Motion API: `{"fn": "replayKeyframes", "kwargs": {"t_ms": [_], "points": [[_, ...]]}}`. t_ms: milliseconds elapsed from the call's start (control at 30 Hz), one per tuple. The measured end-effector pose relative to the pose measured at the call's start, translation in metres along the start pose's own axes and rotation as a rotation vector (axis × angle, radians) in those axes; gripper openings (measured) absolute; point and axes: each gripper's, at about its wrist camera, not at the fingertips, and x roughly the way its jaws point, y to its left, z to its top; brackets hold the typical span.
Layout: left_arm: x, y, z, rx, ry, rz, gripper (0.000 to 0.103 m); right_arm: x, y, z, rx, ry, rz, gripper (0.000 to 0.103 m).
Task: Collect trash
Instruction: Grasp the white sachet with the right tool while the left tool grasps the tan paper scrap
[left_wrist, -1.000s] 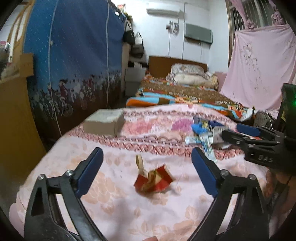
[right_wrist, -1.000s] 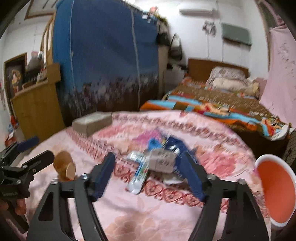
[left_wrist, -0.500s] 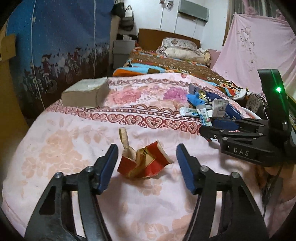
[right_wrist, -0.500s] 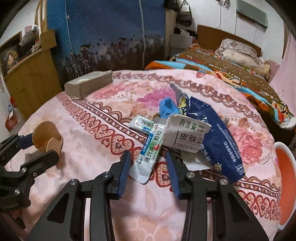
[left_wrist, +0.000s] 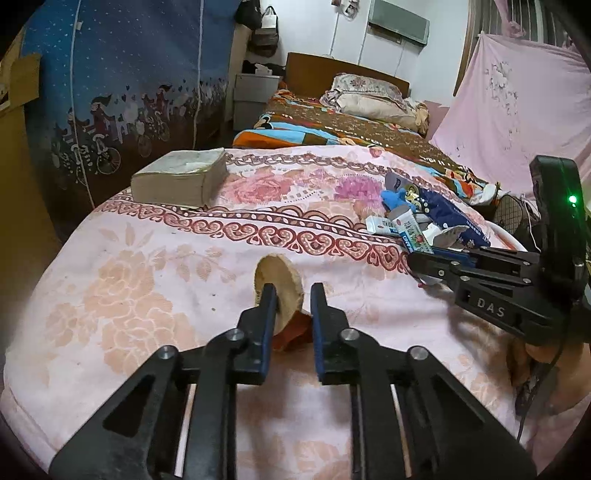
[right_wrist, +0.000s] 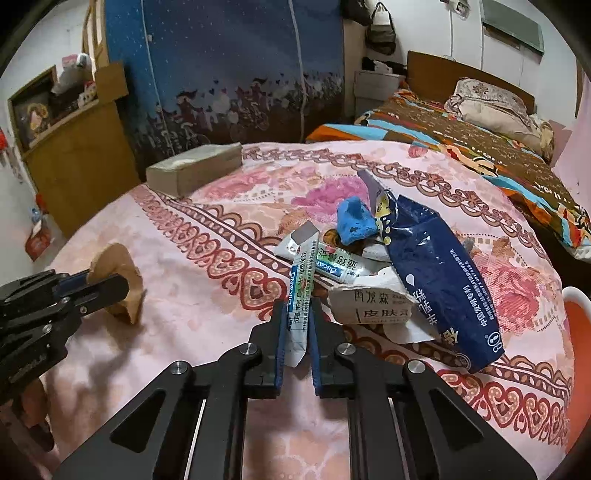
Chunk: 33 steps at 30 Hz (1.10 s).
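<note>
A crushed red and tan paper cup (left_wrist: 277, 284) stands on the pink bedspread (left_wrist: 147, 280). My left gripper (left_wrist: 291, 291) is closing, and its blue pads press the cup from both sides. In the right wrist view the same cup (right_wrist: 120, 264) shows in the left gripper (right_wrist: 105, 286) at the left edge. My right gripper (right_wrist: 298, 308) is closing too, and its pads pinch a white and green tube packet (right_wrist: 303, 280) at the near side of the trash pile. That right gripper (left_wrist: 419, 263) reaches in from the right in the left wrist view.
The pile holds a dark blue bag (right_wrist: 436, 273), a blue crumpled scrap (right_wrist: 354, 221) and a white carton (right_wrist: 369, 306). A grey tissue block (left_wrist: 181, 177) lies at the bedspread's far left. An orange bin (right_wrist: 580, 332) stands at the right edge. A second bed (left_wrist: 354, 125) lies beyond.
Both grippers came down and forward and shut. The left one took hold of the crushed cup, which now stands between its pads. The right one closed on the tube packet.
</note>
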Motion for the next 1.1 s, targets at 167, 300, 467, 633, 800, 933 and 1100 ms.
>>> {"fn": "replayKeyframes", "kwargs": {"t_ms": [167, 300, 467, 633, 800, 933, 1100], "points": [[-0.007, -0.003, 0.002, 0.006, -0.038, 0.003, 0.000, -0.011, 0.002, -0.001, -0.003, -0.053, 0.026, 0.006], [-0.016, -0.011, 0.007, 0.027, -0.089, 0.004, 0.000, -0.017, 0.002, -0.002, -0.004, -0.084, 0.035, 0.006], [-0.011, -0.012, 0.008, 0.027, -0.057, 0.009, 0.000, -0.014, -0.001, -0.001, 0.015, -0.069, 0.049, 0.007], [-0.008, -0.005, 0.004, -0.008, -0.031, 0.007, 0.000, -0.012, -0.003, -0.001, 0.031, -0.055, 0.052, 0.031], [-0.008, -0.002, 0.002, -0.021, -0.033, -0.001, 0.000, -0.011, 0.000, -0.001, 0.014, -0.052, 0.008, 0.047], [-0.006, -0.003, 0.002, -0.016, -0.028, -0.012, 0.000, 0.000, 0.002, -0.001, -0.001, 0.005, -0.007, 0.029], [-0.005, -0.005, 0.002, -0.012, -0.032, -0.026, 0.000, 0.009, 0.000, -0.003, 0.000, 0.052, -0.008, 0.020]]}}
